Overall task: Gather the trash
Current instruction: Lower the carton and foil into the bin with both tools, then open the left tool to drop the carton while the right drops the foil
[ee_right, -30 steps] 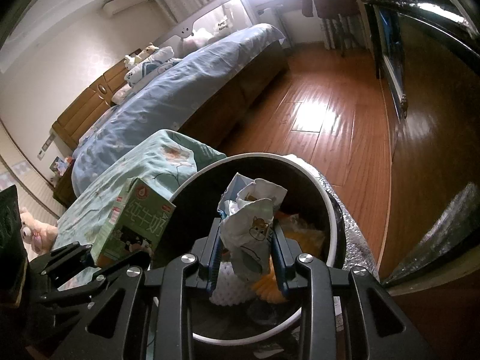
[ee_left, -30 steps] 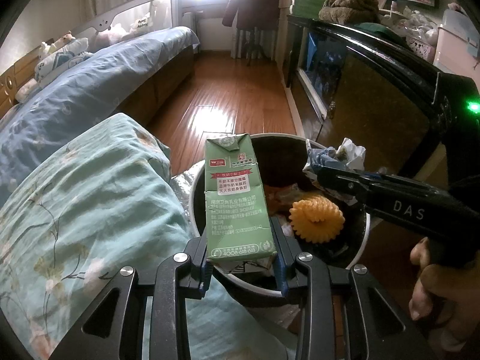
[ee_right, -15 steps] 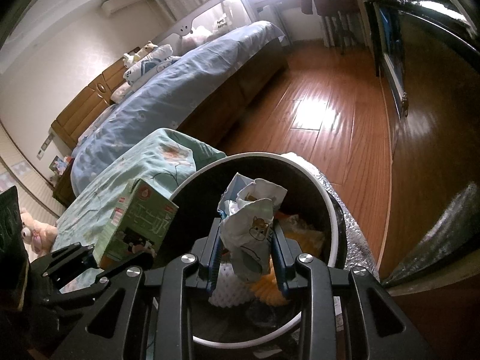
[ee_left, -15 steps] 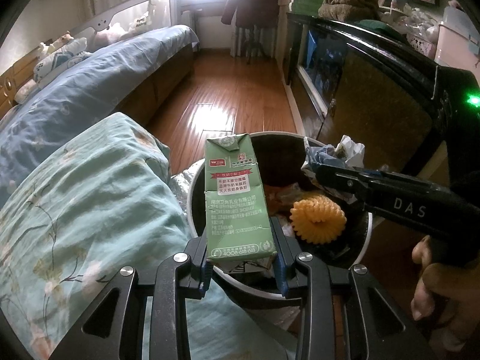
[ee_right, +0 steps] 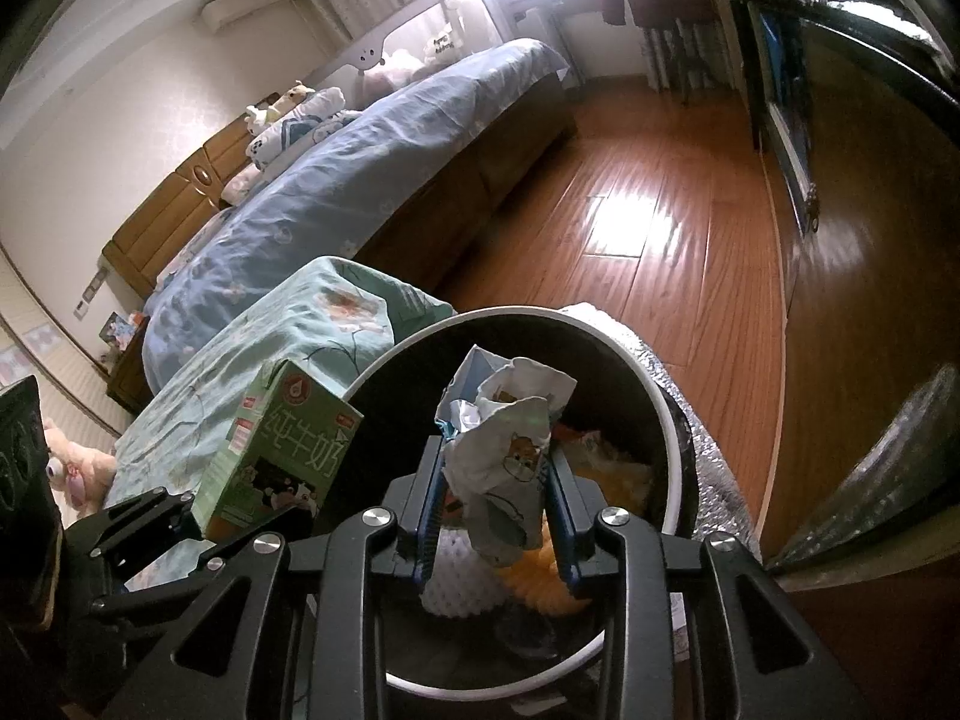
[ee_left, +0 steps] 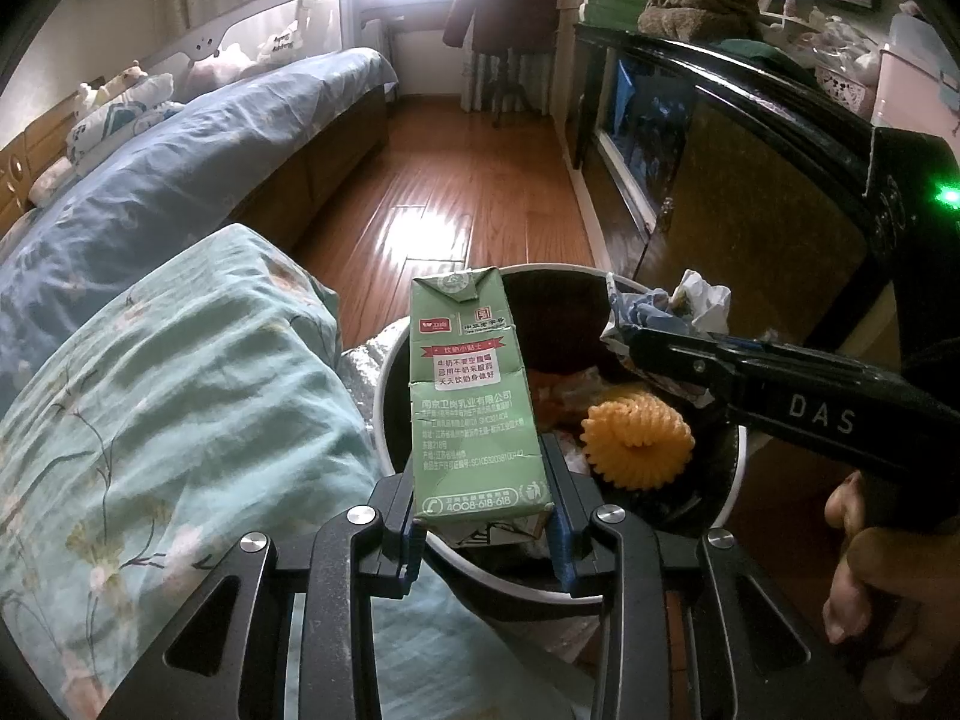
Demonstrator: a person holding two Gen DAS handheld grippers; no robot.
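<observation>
**Ana:** Left wrist view first: where does the milk carton [ee_left: 474, 396] sit relative to the trash bin [ee_left: 384, 414]?

**Ben:** Over the bin's near rim, upright, its top leaning toward the bin's mouth. The left gripper [ee_left: 486, 525] is clamped on the carton's lower end, one pad against each narrow side.

**Ana:** And the other tool?

**Ben:** The right gripper [ee_right: 495, 516] is closed around a crumpled wrapper [ee_right: 510, 450], held above the bin's opening, nearer the middle than the carton. Inside the bin lie an orange ridged thing [ee_left: 639, 441], a white foam net [ee_right: 459, 573] and other scraps I can't identify.

**Ana:** How will the two pieces handle?

**Ben:** I judge the carton empty and light. Its creased walls look stiff enough to hold shape, though a hard squeeze would dent them. The low grip leaves most of it standing tall above the pads, so it could tip when let go; tilting it further past the rim before letting go would be safer. The wrapper is thin, limp and nearly weightless. It may cling to a pad instead of dropping, so opening wide should help.

**Ana:** Anything beside the bin?

**Ben:** A floral quilt [ee_left: 168, 396] bulges against the bin's left side, close under the carton.
</observation>
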